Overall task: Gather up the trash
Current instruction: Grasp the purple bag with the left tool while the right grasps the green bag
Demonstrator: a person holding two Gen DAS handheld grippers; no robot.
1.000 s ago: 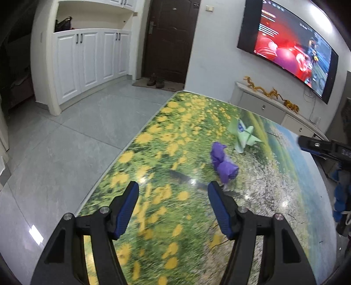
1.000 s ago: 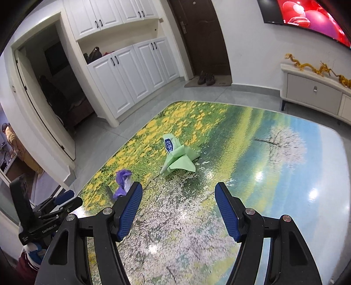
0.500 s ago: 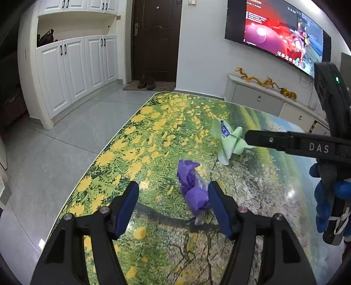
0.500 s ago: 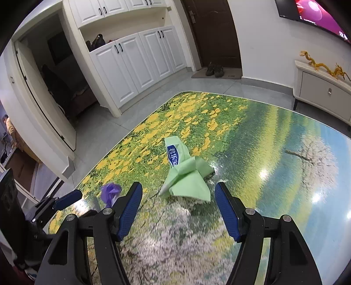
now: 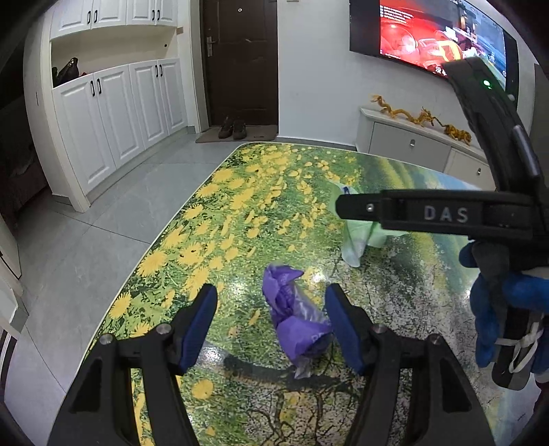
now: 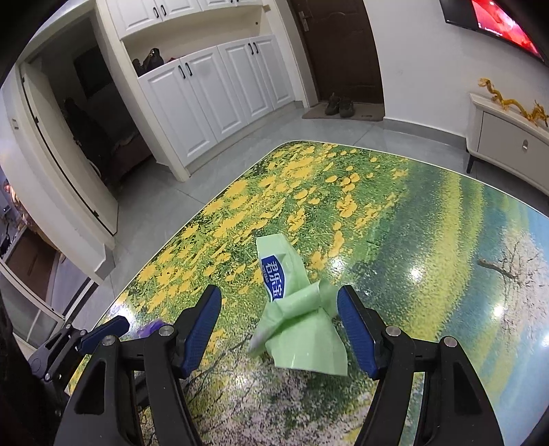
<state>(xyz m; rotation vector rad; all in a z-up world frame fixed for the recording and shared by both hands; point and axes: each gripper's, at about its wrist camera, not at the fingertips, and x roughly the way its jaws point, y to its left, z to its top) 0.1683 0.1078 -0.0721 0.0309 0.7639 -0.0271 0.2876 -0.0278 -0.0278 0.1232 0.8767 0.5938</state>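
Observation:
A crumpled purple plastic wrapper (image 5: pixel 298 324) lies on the flower-print table (image 5: pixel 240 206), between the open fingers of my left gripper (image 5: pixel 271 322), close to the right finger. A crumpled light green wrapper with a blue label (image 6: pixel 298 308) lies between the open fingers of my right gripper (image 6: pixel 279 326). In the left wrist view the green wrapper (image 5: pixel 357 240) is partly hidden behind the right gripper's body (image 5: pixel 446 216). In the right wrist view a bit of the purple wrapper (image 6: pixel 151 327) and the left gripper's fingertip (image 6: pixel 109 327) show at the lower left.
The table's left edge (image 5: pixel 164 236) drops to a grey tile floor. White cabinets (image 5: pixel 120 113), a dark door with shoes (image 5: pixel 233 127), a low sideboard (image 5: pixel 411 144) and a wall TV (image 5: pixel 429 31) stand beyond. A gloved hand (image 5: pixel 504 308) holds the right gripper.
Both grippers have moved forward and down over the table. The purple wrapper now sits between the left fingers and the green wrapper between the right fingers. Both stay open.

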